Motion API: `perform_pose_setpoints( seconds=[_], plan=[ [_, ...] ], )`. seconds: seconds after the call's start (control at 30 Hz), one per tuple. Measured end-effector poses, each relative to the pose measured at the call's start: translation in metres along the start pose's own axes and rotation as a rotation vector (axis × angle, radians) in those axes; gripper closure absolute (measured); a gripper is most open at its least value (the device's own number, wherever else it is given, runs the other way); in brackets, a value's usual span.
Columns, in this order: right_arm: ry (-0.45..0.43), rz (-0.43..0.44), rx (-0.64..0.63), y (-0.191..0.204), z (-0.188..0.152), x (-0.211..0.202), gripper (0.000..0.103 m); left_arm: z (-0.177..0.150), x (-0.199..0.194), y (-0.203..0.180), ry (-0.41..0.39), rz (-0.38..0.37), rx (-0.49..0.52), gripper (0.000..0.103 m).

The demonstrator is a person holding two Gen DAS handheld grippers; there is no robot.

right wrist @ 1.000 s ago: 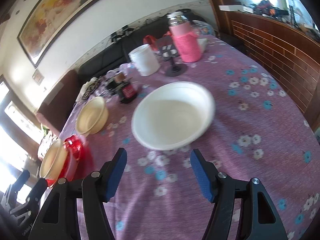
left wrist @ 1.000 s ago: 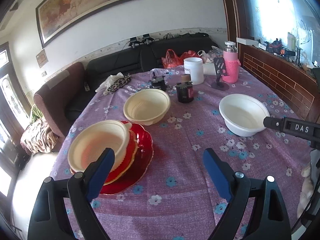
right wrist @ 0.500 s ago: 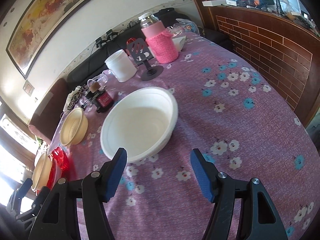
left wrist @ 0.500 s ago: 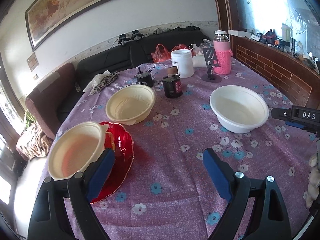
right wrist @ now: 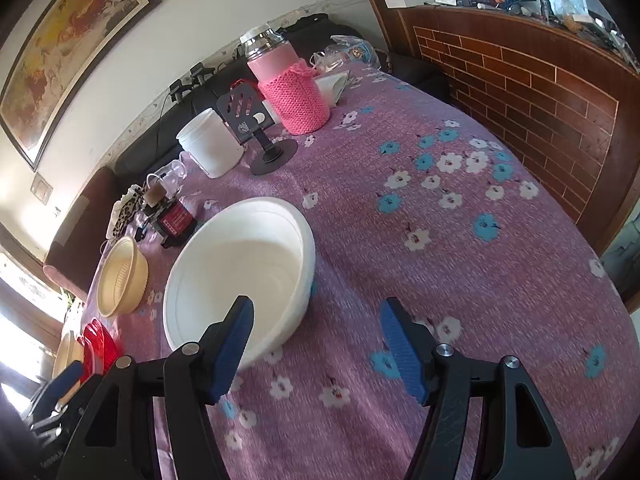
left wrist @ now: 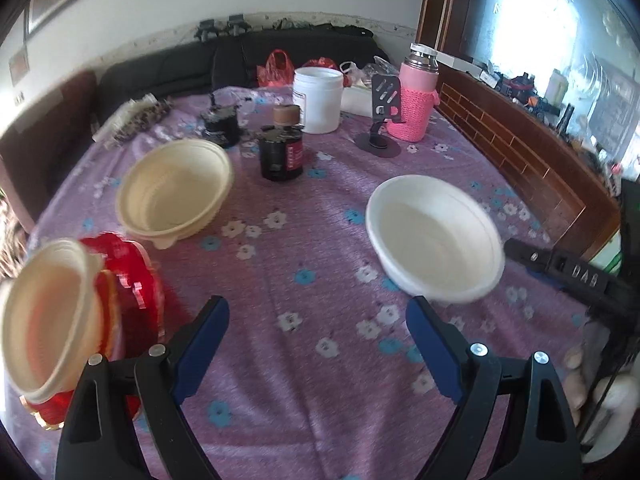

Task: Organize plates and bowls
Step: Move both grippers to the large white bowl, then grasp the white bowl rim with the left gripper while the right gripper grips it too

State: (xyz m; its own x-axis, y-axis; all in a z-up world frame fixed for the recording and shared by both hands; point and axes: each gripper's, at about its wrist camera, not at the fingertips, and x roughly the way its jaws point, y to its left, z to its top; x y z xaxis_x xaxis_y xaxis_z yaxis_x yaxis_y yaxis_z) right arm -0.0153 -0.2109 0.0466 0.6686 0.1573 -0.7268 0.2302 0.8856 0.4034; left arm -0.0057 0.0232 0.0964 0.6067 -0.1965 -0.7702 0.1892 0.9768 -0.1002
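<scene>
A home living-dining room: a floral-clothed table [left wrist: 320, 264], a black sofa [left wrist: 248, 60] behind it, a framed painting [right wrist: 60, 52] above.

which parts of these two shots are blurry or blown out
Left wrist view: the cream bowl on the red plate at the left edge is motion-smeared, and the window at top right is blown out. Right wrist view: the white bowl looks fairly sharp, the tablecloth blurs toward the bottom, and glare washes out the far left edge.

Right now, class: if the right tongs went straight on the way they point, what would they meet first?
Probably the white bowl: its near rim lies just ahead of the open right tongs, towards their left finger, though depth is unclear.
</scene>
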Motion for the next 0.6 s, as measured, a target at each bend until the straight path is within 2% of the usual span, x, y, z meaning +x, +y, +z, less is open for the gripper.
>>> perform_pose_setpoints(
  seconds=[0.33,0.5,0.6],
  plan=[
    [0.014,-0.014,-0.009,0.003,0.012,0.027,0.033,0.046,0.057,-0.004,0.064,-0.099,-0.09,0.014],
    [-0.003,-0.017,-0.037,0.006,0.011,0.038,0.033,0.053,0.081,-0.007,0.111,-0.155,-0.128,0.014],
    [-0.016,0.003,-0.031,0.004,0.01,0.04,0.033,0.055,0.093,-0.013,0.13,-0.161,-0.12,0.014]
  ],
)
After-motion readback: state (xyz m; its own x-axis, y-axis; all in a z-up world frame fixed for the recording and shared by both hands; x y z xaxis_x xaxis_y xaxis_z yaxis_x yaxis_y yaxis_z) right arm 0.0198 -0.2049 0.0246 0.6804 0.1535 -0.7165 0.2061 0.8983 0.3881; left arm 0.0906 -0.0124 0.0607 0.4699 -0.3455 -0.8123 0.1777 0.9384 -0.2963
